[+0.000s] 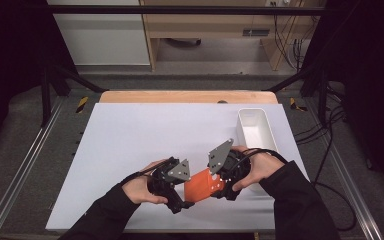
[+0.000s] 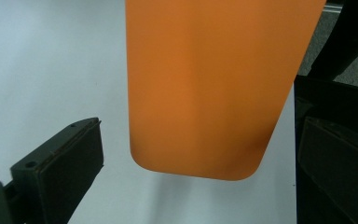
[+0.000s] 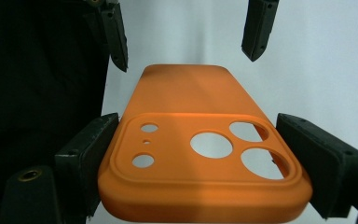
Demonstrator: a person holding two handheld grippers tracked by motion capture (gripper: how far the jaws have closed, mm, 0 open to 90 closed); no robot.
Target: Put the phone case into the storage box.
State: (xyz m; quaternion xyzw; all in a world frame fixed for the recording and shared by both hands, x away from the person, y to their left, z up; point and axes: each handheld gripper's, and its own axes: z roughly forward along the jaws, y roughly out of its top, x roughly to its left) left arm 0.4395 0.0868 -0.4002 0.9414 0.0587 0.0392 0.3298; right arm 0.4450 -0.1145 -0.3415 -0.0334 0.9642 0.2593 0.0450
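An orange phone case hangs just above the white mat between the two grippers. In the right gripper view its camera cut-outs face up, and my right gripper is shut on the case, one pad on each long side near the camera end. The left gripper stands open. Its two jaws flank the plain rounded end of the case with a gap on each side. In the high view the left gripper faces the right gripper across the case, each held by a hand in a black sleeve.
A white mat covers the table top. A white rectangular bin stands at the right edge, just behind the right hand. Black cables trail from the grippers, and metal rails run along both sides of the table.
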